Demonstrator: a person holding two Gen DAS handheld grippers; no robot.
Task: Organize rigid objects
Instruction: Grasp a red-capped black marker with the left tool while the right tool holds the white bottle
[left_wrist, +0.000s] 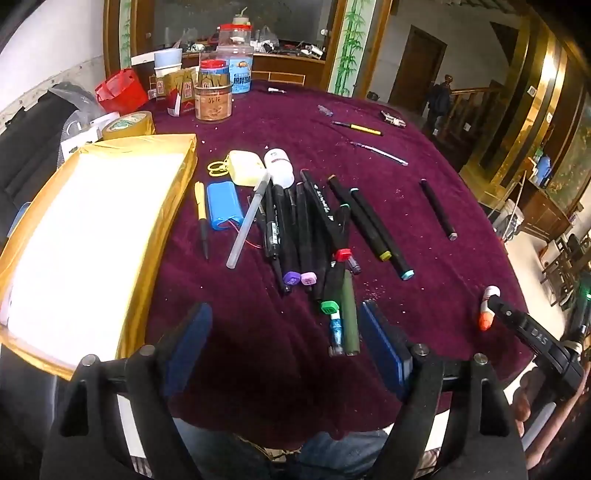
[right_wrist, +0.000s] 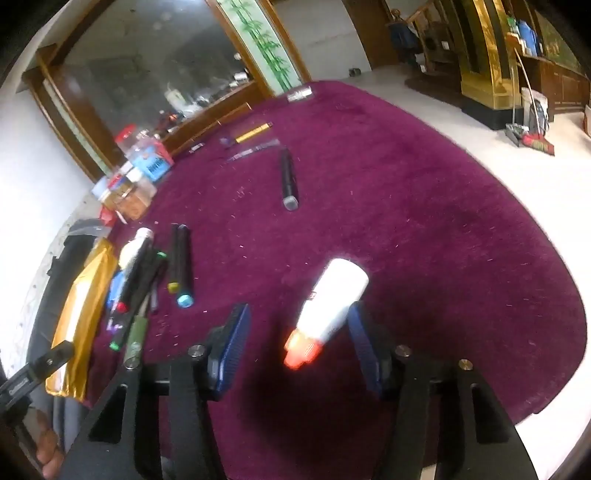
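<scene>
Round table under a deep purple cloth (left_wrist: 424, 229), mirrored cabinet behind. Left gripper (left_wrist: 284, 332) jaws spread wide over bare cloth, nothing between them; a green-capped marker (left_wrist: 332, 295) and an olive pen lie just beside its right pad. Right gripper (right_wrist: 295, 343) part-open around a white glue bottle with orange cap (right_wrist: 325, 310); the bottle leans on the right pad, left pad apart. Whether it is clamped cannot be told; the view is blurred. Bottle's long axis runs away from the camera, cap nearest. Marker pile (left_wrist: 306, 229) lies beside a gold-edged box (left_wrist: 162, 206).
</scene>
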